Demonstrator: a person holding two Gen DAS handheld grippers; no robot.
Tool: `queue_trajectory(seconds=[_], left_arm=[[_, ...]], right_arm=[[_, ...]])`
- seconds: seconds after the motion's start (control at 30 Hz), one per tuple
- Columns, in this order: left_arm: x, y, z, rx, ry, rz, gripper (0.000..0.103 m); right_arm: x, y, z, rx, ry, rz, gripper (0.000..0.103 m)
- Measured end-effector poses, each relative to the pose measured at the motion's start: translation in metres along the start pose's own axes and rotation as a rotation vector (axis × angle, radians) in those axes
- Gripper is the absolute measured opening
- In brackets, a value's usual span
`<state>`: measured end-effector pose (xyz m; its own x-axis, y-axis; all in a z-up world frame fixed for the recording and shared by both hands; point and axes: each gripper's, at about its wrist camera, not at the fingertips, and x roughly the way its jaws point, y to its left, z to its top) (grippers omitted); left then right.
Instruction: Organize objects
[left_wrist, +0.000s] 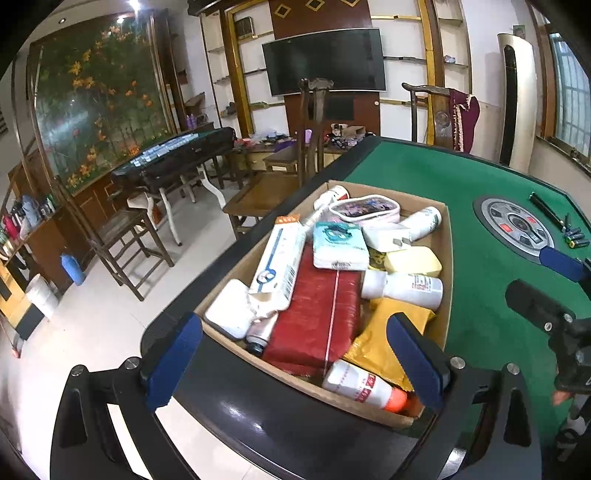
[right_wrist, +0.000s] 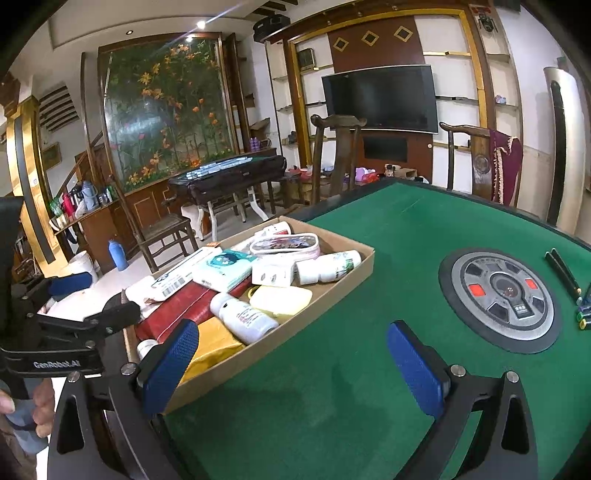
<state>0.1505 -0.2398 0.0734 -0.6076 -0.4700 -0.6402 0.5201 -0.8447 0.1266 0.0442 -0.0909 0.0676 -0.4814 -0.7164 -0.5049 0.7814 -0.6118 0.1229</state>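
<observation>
Cardboard box (left_wrist: 441, 236), crammed with bottles and packets, sits on the green table (left_wrist: 480, 177) just ahead of my left tongs (left_wrist: 295, 354); my right tongs (right_wrist: 293, 358) hover beside it, both spread, empty.

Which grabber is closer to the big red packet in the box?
Left. The left gripper hangs right over the red packet; the right gripper is off beside the box, over green felt.
</observation>
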Motion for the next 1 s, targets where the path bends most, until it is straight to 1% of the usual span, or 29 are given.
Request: queue_trajectory(seconds=[0.1,0.27,0.57,0.67,0.87,1.0], left_arm=[[0.001,-0.003,-0.001,0.01,0.007,-0.001,0.1],[-0.004,-0.003,-0.001,0.005,-0.011,0.001,0.1],[-0.006,0.0,0.001,-0.002,-0.001,0.002,0.1],[-0.006,0.003,0.001,-0.014,0.007,-0.002,0.1],[-0.005,0.013,-0.005,-0.046,0.019,-0.038,0.1],[-0.006,0.017,-0.007,-0.047,0.01,-0.026,0.1]], right_arm=[[-0.001,0.0,0.0,0.011,-0.006,0.003,0.103],[-0.001,0.0,0.0,0.016,-0.006,0.004,0.103],[-0.001,0.004,0.0,0.007,-0.003,0.007,0.103],[0.0,0.009,0.003,0.004,0.007,0.015,0.103],[0.0,0.025,0.01,-0.019,-0.003,0.033,0.103],[0.002,0.037,0.011,-0.044,0.001,0.042,0.103]])
